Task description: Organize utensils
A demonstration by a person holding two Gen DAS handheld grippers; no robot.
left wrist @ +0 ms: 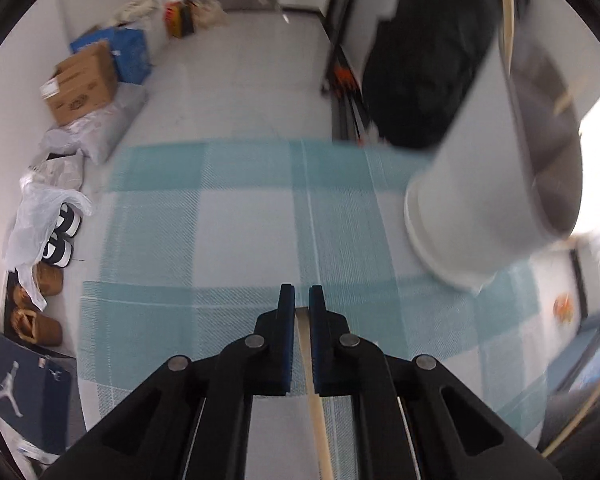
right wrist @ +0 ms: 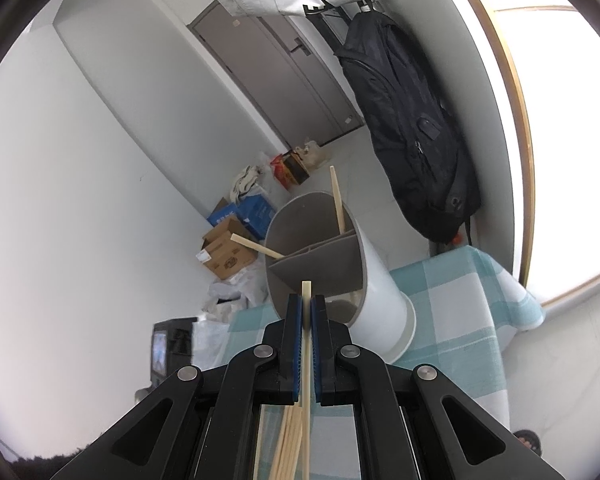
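Left gripper (left wrist: 302,300): black jaws closed on a pale wooden chopstick (left wrist: 314,396), whose long axis runs back along the line of the fingers, its tip barely past the blue pads. Ahead and to the right of this tool, blurred, stands the white cylindrical utensil holder (left wrist: 476,184) on the teal-and-white checked tablecloth (left wrist: 252,208).

Right gripper (right wrist: 307,308): jaws closed on a second pale chopstick (right wrist: 306,344), aligned with the fingers, its blunt end projecting just beyond the pads toward the holder's (right wrist: 380,280) grey divided mouth directly ahead. Two chopsticks (right wrist: 337,204) lean out of the far compartments. Below this tool lies a loose bundle of chopsticks (right wrist: 286,436) on the cloth.
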